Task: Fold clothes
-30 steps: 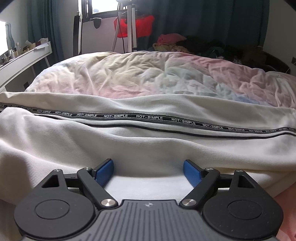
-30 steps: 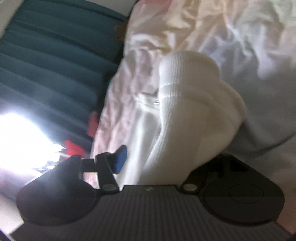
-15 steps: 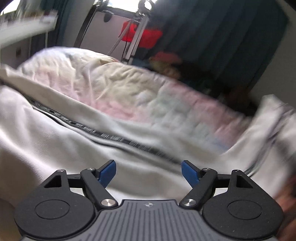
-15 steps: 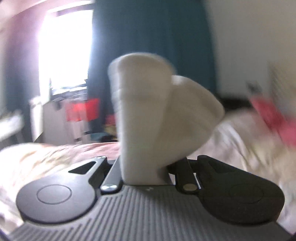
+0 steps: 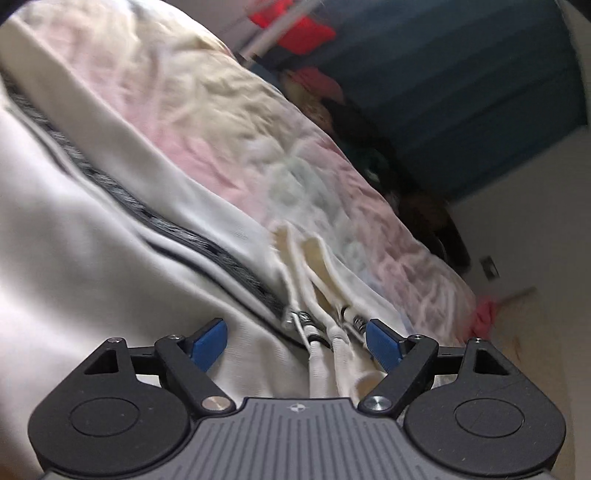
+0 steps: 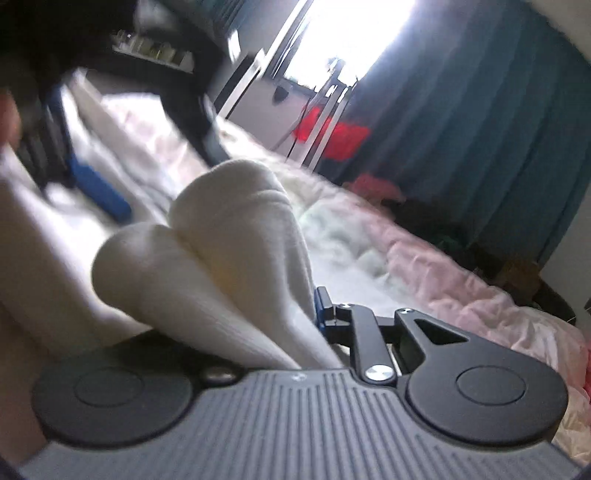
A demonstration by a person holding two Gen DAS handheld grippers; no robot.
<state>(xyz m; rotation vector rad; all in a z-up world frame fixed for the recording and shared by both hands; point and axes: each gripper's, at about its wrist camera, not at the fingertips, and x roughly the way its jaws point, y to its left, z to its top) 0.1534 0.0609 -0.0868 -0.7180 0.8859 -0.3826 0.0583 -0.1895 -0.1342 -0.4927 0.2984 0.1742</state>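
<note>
- My left gripper, tilted downward and rolled, is spread wide over the white garment, gripping nothing.
- My right gripper is clenched on a bunched fold of it.

Daylight glares white through the window; both views motion-blurred; fisheye bends the dark edges.

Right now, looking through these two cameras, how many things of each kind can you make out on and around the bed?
Grippers: 2 (left gripper, jaws open; right gripper, jaws shut on the garment)
White garment: 1
Quilt: 1
Teal curtain: 1
Red item: 1
Total: 6
The dark heap past the bed is too blurred to count.
</note>
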